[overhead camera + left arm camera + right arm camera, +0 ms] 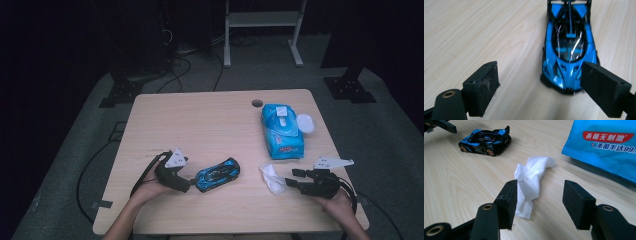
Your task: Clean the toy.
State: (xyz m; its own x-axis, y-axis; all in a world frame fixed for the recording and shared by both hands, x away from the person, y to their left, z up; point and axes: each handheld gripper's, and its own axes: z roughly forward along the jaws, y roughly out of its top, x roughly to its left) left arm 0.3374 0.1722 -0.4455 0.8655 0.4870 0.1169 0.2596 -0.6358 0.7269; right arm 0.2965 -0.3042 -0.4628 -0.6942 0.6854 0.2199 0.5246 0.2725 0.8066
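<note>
1. While the left gripper (191, 186) stands with jaws released just beside the blue toy car (218, 174), near the table (200, 115) front edge, nothing is grasped.
2. Right gripper (290, 179): jaws apart, its near pad touching the crumpled white wipe (273, 178).
3. Blue wipes pack (281, 131) lies behind the wipe, near the right edge.

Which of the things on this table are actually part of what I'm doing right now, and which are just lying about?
In the job:
- toy car, in front of the open left gripper, its nose near one jaw
- crumpled wipe, just ahead of the open right gripper

Lying about:
- blue pack of wipes, lid flipped open
- table and the round hole near its far edge
</note>
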